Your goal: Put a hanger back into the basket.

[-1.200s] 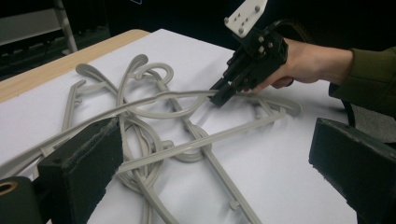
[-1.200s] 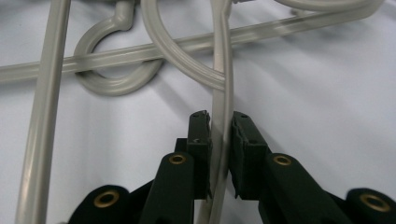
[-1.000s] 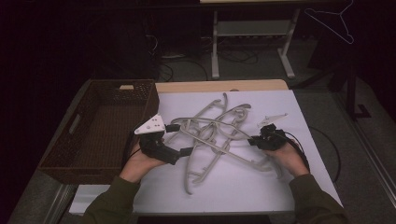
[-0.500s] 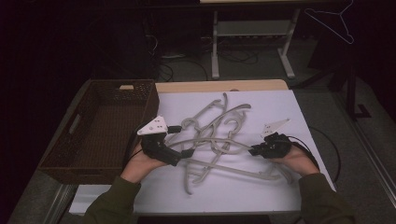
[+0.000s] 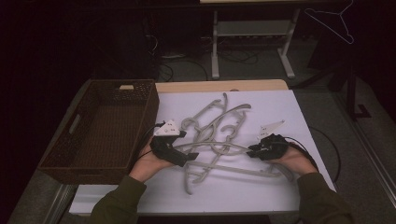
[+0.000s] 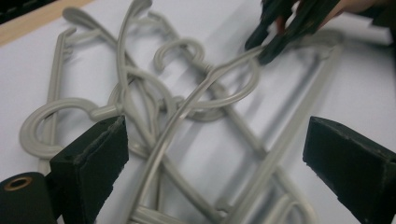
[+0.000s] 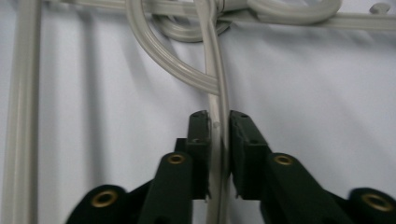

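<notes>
Several grey plastic hangers lie tangled on the white table cover. My left gripper sits low at the pile's left side. It is open wide, with hanger bars passing under the gap and nothing pinched. My right gripper is at the pile's right side, its jaws on either side of one hanger's thin bar. These jaws have just been opening. The bar still runs between the pads, with a thin dark gap on one side. In the left gripper view, the right gripper is at that hanger's end.
A dark wicker basket stands along the table's left side, close to my left hand. Beyond the table's far wooden edge are a white table frame and floor cables. A hanger hangs at the upper right.
The right hand drew a little toward the near edge with the hanger bar, and the pile shifted. The left gripper sank slightly toward the hangers.
</notes>
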Available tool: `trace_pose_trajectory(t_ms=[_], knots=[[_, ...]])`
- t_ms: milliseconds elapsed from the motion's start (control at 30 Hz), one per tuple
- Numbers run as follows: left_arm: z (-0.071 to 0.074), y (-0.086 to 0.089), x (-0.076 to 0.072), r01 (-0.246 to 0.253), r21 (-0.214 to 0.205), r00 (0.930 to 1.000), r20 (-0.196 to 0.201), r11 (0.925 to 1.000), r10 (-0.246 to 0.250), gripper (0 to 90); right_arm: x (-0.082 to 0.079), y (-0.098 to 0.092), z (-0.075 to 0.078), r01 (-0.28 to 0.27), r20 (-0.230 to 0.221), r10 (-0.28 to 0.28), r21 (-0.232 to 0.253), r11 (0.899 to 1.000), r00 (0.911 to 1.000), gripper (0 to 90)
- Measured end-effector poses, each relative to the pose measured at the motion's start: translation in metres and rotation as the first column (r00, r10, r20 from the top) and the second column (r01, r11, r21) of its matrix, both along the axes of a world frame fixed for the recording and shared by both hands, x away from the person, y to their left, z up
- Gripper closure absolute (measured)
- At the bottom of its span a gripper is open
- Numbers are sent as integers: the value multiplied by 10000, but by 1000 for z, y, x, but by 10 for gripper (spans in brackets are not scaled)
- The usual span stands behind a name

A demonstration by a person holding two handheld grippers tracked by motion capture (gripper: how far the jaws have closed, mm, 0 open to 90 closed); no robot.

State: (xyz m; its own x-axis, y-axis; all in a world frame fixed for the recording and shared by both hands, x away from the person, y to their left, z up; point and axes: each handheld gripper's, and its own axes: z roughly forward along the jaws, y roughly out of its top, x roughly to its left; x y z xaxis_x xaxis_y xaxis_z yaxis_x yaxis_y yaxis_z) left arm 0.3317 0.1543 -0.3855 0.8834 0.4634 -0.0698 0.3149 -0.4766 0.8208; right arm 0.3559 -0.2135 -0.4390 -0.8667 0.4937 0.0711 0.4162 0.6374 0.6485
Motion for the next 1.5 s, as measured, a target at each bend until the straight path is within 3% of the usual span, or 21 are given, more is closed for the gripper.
trace_pose_trajectory(t_ms=[33,67,133,200,267,333,433,500,633,667,733,800,867,1000,1067,1100,1200,1300,1400,1467,1500], knots=[[-2,-1,2,-10,156,10000,8,9999,10,66,0,0,0,0,0,0,0,10000,10000,651],[-5,-2,6,37,255,9999,-141,9997,-34,96,1,-3,3,216,105,-218,192,9996,9997,536],[-5,-2,9,137,348,9998,-168,9993,-131,136,0,-5,5,398,6,-398,367,9985,9992,507],[-6,-6,17,329,760,9995,-36,9966,-327,147,-3,-11,13,694,154,-709,813,9943,9974,368],[-6,-12,23,437,1030,9990,-36,9937,-436,165,-9,-15,18,989,253,-1018,982,9902,9945,296],[-7,-15,27,624,1189,9980,-33,9909,-625,180,-12,-18,20,1102,311,-1141,1078,9880,9930,284],[-9,-23,37,854,1583,9963,-171,9837,-837,288,-25,-25,27,1501,334,-1550,1172,9817,9874,207],[-13,-30,45,1022,1767,9946,-335,9789,-978,320,-29,-28,28,1608,457,-1673,1214,9795,9848,201],[-19,-41,56,1473,2408,9890,-486,9593,-1397,414,-41,-39,29,1845,515,-1944,1536,9707,9796,186],[-21,-43,58,1511,2395,9884,-529,9591,-1425,464,-45,-43,29,1982,550,-2092,1600,9670,9763,175],[-23,-47,62,1664,2637,9860,-578,9501,-1567,477,-46,-45,29,1984,590,-2110,1699,9653,9757,172],[-26,-51,63,1863,2577,9825,-573,9481,-1774,513,-50,-48,29,2108,577,-2237,1748,9618,9729,170],[-28,-52,66,1992,2936,9799,-518,9350,-1925,542,-51,-50,29,2114,616,-2258,1823,9602,9722,170],[-33,-55,69,2070,3067,9783,-576,9290,-1990,601,-51,-52,31,2205,663,-2374,1977,9551,9691,173],[-33,-57,69,2324,3262,9724,-589,9163,-2257,630,-50,-52,32,2205,703,-2390,2041,9538,9685,176],[-33,-58,69,2323,3300,9724,-584,9149,-2258,643,-50,-52,32,2182,711,-2369,2057,9540,9689,176],[-34,-63,68,2539,3516,9668,-633,9011,-2477,671,-50,-53,32,2221,665,-2401,2056,9531,9685,178],[-34,-67,68,2516,3830,9662,-468,8888,-2534,712,-50,-52,31,2190,689,-2373,2053,9539,9690,180],[-34,-68,69,2511,3921,9661,-447,8850,-2543,728,-49,-53,31,2197,692,-2379,2040,9540,9688,182],[-33,-67,70,2546,4075,9643,-393,8770,-2617,766,-50,-53,31,2198,679,-2380,2057,9536,9689,184],[-33,-67,71,2553,4053,9644,-415,8778,-2613,769,-49,-53,31,2199,684,-2382,2063,9535,9688,185]])
